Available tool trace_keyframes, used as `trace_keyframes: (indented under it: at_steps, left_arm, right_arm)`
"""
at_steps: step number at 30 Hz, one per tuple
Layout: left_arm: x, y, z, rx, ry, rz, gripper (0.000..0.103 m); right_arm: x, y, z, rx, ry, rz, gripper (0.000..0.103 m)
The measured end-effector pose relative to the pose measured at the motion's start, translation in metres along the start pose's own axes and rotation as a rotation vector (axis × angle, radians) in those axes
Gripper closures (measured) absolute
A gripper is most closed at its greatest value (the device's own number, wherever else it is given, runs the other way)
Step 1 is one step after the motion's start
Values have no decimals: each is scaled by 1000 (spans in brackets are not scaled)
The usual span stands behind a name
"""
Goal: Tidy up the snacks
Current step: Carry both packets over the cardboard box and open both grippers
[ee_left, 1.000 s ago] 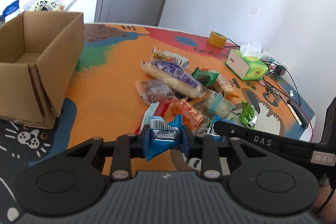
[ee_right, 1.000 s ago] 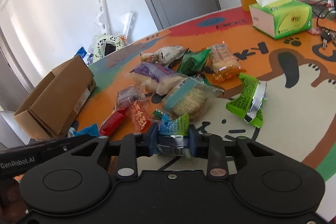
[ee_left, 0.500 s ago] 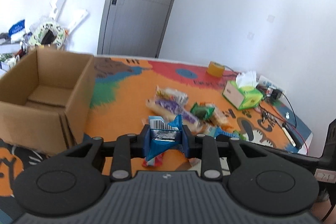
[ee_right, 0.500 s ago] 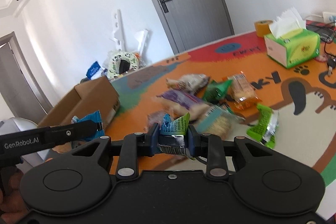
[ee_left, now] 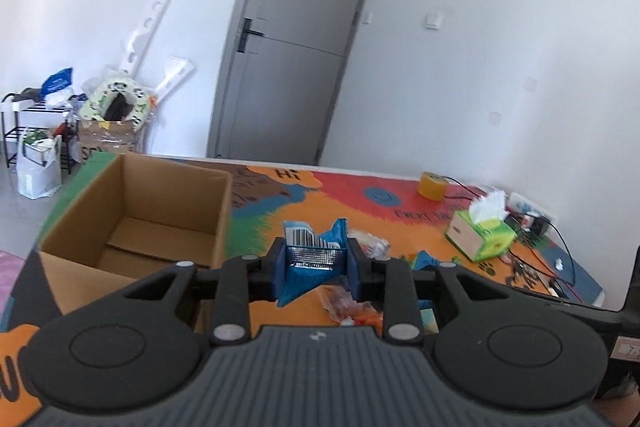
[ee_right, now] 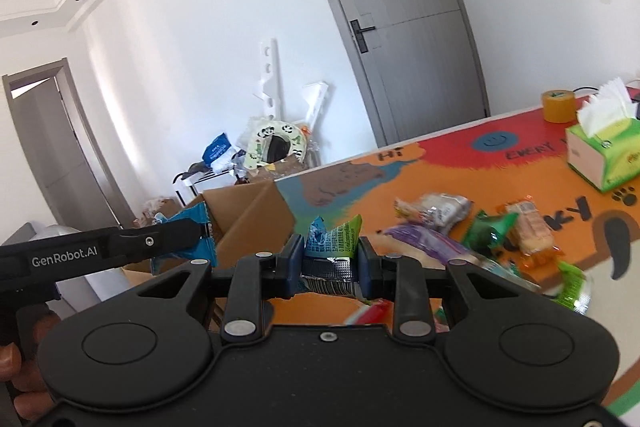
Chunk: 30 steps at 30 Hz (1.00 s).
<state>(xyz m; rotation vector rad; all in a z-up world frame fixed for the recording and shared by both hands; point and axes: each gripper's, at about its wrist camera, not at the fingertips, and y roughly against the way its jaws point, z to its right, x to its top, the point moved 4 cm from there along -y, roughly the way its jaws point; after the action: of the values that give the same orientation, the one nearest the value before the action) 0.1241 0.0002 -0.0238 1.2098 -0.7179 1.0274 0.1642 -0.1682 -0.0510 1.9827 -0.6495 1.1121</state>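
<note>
Orange mat (ee_left: 256,223), open cardboard box (ee_left: 132,223) at left edge, snack pile (ee_right: 460,239) right

The right gripper (ee_right: 330,262) has its jaws clamped on a green snack packet (ee_right: 335,243). The left gripper (ee_right: 202,239) holds a blue packet (ee_right: 192,219) by the cardboard box (ee_right: 256,215).

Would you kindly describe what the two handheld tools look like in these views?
Both tools are matte black plastic. The left tool and the right tool each have dark blue pads, two round discs, silver screws on the finger links and a ribbed housing. In the right view, the left tool's side reads "GenRobot.AI" in white.
</note>
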Motion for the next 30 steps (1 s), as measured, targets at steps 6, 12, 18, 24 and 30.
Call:
trace_keyframes:
  at_steps: [6,12,18,24,30]
  left_arm:
    - [6,3,-23,44,34,21,74]
    - [12,3,-50,76,73,39,74]
    - [19,-2,-82,114,106,51,74]
    - [23,-13,-108,142,136,37,74]
    - [23,-25,-127,154,152,17,74]
  right_arm:
    - [7,-15,-18,44,13,1,74]
    - [11,-34,-41,85,46,-6,74]
    - [12,-53,-65,126,54,-22,74]
    - [15,-70,-84,155,55,-37,74]
    - [16,-90,-99,176,51,-56,74]
